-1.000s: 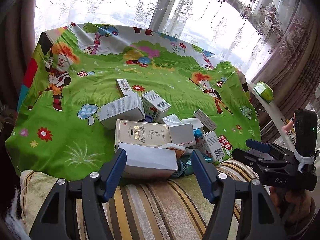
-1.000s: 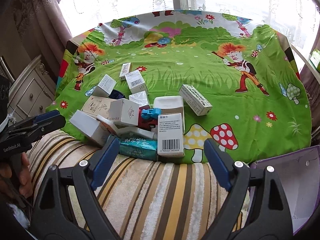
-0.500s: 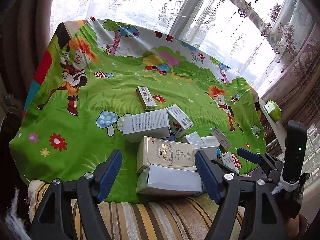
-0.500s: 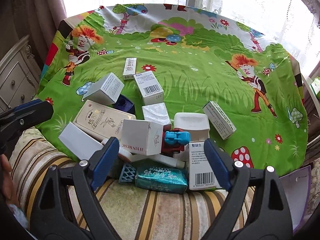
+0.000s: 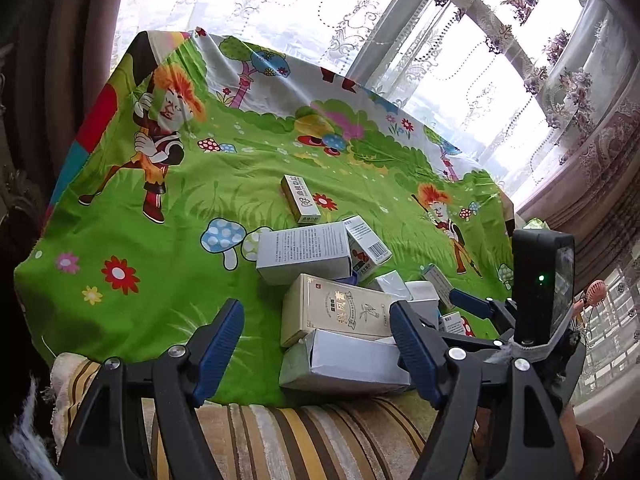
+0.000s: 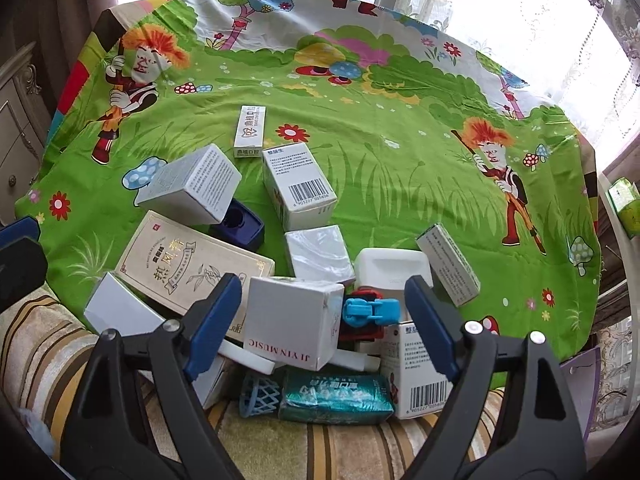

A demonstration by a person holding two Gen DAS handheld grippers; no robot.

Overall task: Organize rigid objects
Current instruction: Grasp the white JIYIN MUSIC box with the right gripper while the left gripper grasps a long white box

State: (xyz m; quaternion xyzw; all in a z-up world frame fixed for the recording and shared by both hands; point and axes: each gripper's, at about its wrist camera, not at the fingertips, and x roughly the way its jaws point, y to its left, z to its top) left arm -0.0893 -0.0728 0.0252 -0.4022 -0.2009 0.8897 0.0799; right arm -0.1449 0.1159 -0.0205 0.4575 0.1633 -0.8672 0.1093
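A pile of small boxes lies at the near edge of a green cartoon cloth [image 6: 400, 168]. In the right wrist view my right gripper [image 6: 323, 328] is open and empty, its fingers either side of a white "JI YIN MUSIC" box [image 6: 292, 324] and a blue toy [image 6: 372, 312]. Around them lie a cream box with Chinese writing [image 6: 192, 268], a barcode box [image 6: 298, 186], a teal packet [image 6: 336, 398] and a slim box [image 6: 250, 132]. In the left wrist view my left gripper [image 5: 318, 344] is open and empty above a grey box [image 5: 348, 364] and the cream box [image 5: 336, 312].
A striped towel [image 6: 320, 452] covers the near edge under the pile. A dark blue cap [image 6: 240, 226] sits among the boxes. A pale cabinet [image 6: 16, 128] stands at the left and a window with lace curtains [image 5: 440, 40] behind. A purple bag edge [image 6: 580, 380] shows at the right.
Both grippers have moved forward and closer to the pile, so the boxes look larger. The left view has swung left. Both stay open; no object has moved.
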